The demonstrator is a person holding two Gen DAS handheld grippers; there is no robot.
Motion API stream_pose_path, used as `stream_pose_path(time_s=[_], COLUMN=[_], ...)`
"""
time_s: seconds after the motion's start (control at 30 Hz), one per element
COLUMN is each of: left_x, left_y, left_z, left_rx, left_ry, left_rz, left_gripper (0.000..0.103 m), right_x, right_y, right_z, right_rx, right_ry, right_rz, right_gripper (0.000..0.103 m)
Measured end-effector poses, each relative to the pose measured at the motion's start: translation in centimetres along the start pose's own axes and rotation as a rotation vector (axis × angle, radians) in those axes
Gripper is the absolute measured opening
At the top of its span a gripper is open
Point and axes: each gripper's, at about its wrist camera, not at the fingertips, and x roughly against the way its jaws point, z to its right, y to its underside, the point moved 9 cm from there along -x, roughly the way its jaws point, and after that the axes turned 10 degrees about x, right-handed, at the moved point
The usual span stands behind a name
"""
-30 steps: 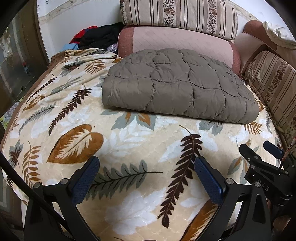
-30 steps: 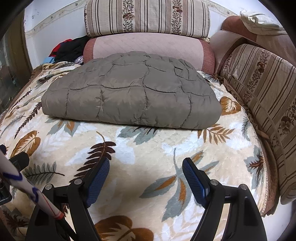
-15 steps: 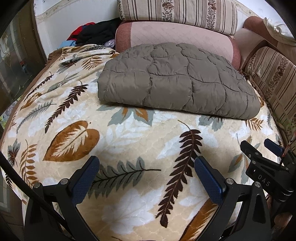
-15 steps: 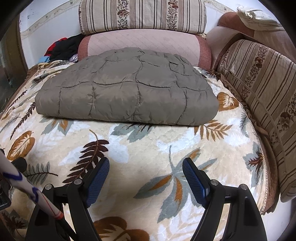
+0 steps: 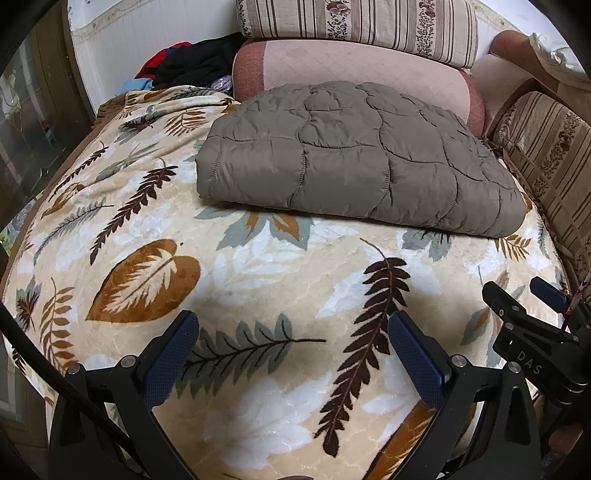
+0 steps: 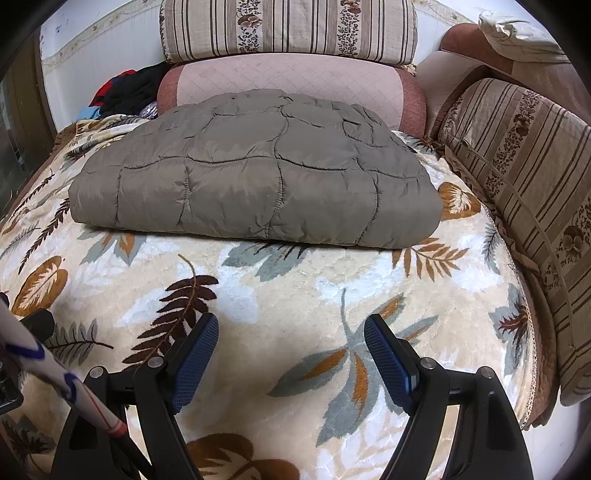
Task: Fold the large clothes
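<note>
A grey-brown quilted padded garment (image 5: 354, 162) lies folded into a thick flat bundle on the leaf-patterned blanket (image 5: 258, 280), at the far side near the cushions. It also shows in the right wrist view (image 6: 258, 184). My left gripper (image 5: 291, 332) is open and empty, held over the blanket well short of the garment's near edge. My right gripper (image 6: 291, 336) is open and empty, also short of the garment. The right gripper's fingers show at the right edge of the left wrist view (image 5: 532, 317).
A pink cushion (image 6: 291, 85) and a striped floral cushion (image 6: 291, 29) stand behind the garment. Striped cushions (image 6: 524, 177) line the right side. A heap of dark and red clothes (image 5: 192, 66) lies at the back left. The blanket's edge drops off at the left.
Both grippers stayed open and empty. The views shifted a little: the folded garment moved slightly up and then back down in both views.
</note>
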Motion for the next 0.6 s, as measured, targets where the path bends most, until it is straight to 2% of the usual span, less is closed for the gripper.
stream_pose_path(time_s=[0.37,0.6], left_x=[-1.1,-2.2], left_y=[0.0,0.1], left_z=[-0.6,-0.1], left_rx=[0.003,-0.001], left_ry=[-0.014,-0.015], left_rz=[-0.025,-0.038], left_gripper=[0.102,0.102], right_x=[-0.5,-1.7], right_y=[0.0,0.4], right_z=[1.4,0.5], right_rx=[-0.058,-0.018], right_ry=[0.007,0.001], right_rz=[0.003,-0.019], right_gripper=[0.086,0.086])
